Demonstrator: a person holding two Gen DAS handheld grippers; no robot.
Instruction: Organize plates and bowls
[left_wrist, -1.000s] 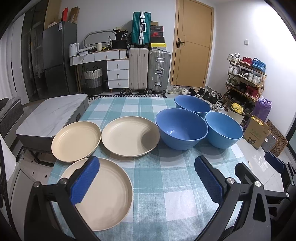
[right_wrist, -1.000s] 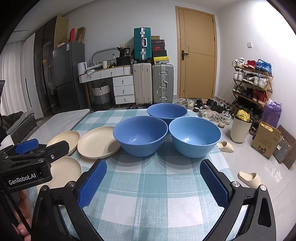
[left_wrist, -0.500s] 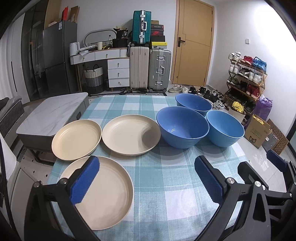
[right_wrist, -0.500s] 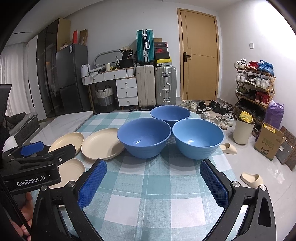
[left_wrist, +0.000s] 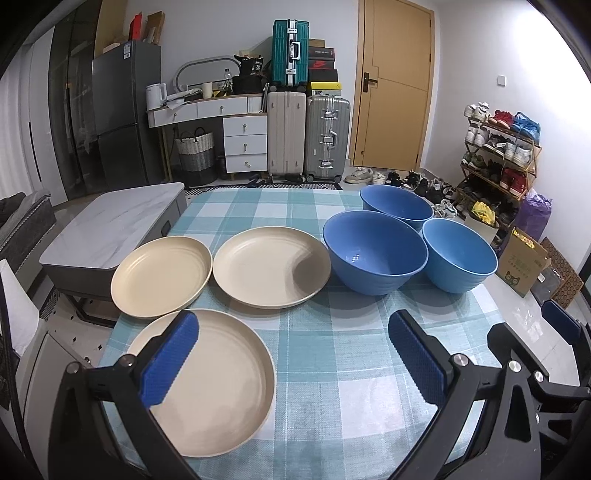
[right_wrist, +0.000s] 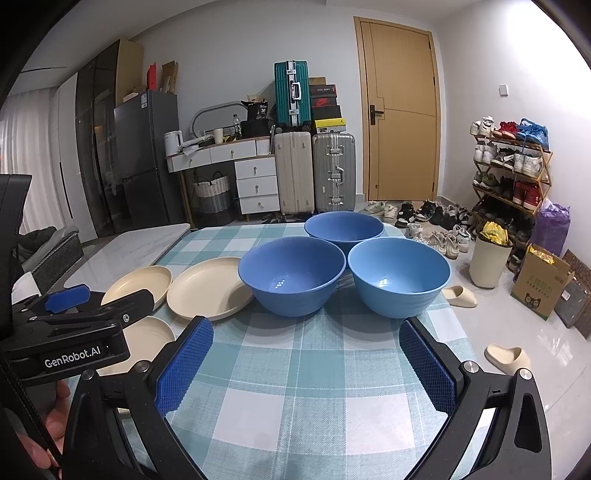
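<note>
Between the spread fingers of the left gripper (left_wrist: 293, 349) lies the checked tablecloth (left_wrist: 332, 369), and both jaws stand wide apart with nothing held. Under and just ahead of its left blue pad sits the nearest cream plate (left_wrist: 218, 384), flat on the cloth, the pad overlapping the plate's near-left rim in the view; whether it touches cannot be told. Beyond that finger's tip rests a second cream plate (left_wrist: 160, 277), and ahead of the gap, a little left of centre, the third cream plate (left_wrist: 271, 271); the three are close together, their rims nearly meeting. Ahead of the right finger stands the middle blue bowl (left_wrist: 375, 256), with the right blue bowl (left_wrist: 458, 254) just beside it and the far blue bowl (left_wrist: 395, 208) behind both, all upright and clustered. Seen from its own camera, the right gripper (right_wrist: 304, 350) is likewise fully open and grips nothing, its pads framing bare cloth. Straight ahead of its gap, the middle bowl lies toward the left finger and the right bowl toward the right finger. Left of its left jaw the other gripper's black body shows, partly covering the nearest plate.
</note>
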